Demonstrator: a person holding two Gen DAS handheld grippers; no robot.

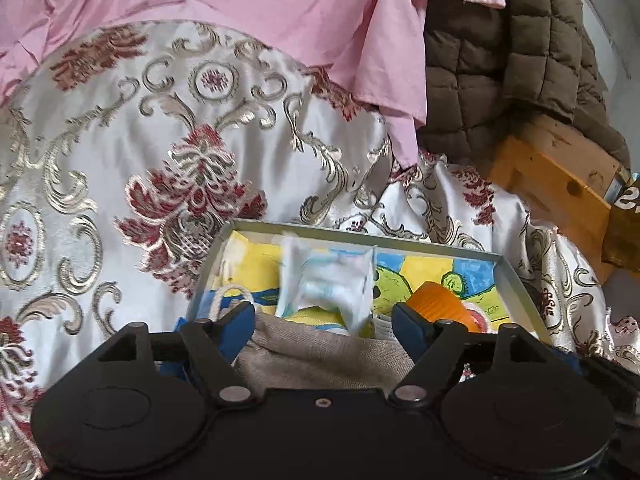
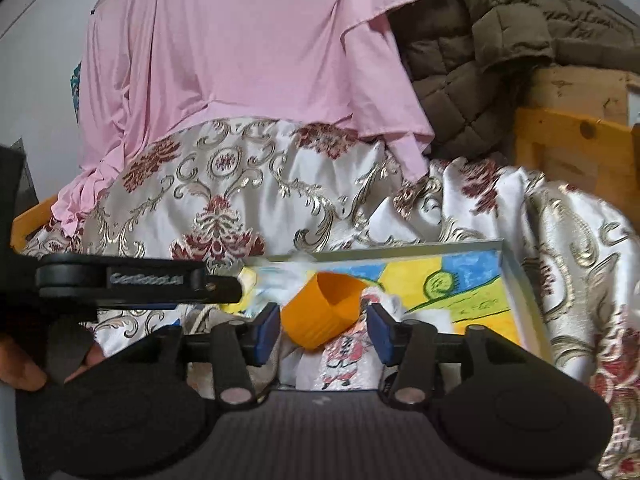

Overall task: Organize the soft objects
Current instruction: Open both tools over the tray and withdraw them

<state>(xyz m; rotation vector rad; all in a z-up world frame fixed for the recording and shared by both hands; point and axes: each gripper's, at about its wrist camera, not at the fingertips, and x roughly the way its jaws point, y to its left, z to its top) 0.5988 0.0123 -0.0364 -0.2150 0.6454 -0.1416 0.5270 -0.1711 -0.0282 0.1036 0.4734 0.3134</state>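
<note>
A shallow grey tray [image 1: 516,280] with a colourful drawing on its floor lies on the patterned bedspread [image 1: 120,140]. In it are a white soft packet [image 1: 324,280], a beige cloth [image 1: 320,356] with a cord, an orange ribbed cup [image 2: 324,308] and a white cloth printed with red figures [image 2: 344,356]. My left gripper [image 1: 324,320] is open over the beige cloth, the packet between its fingers. My right gripper [image 2: 324,328] is open, its blue pads either side of the orange cup, not touching it. The tray also shows in the right wrist view [image 2: 524,292].
A pink garment [image 2: 240,60] hangs over the bedspread behind the tray. An olive quilted jacket [image 2: 480,40] lies on a wooden frame [image 2: 572,148] at the right. The left gripper's arm [image 2: 120,280] crosses the left of the right wrist view.
</note>
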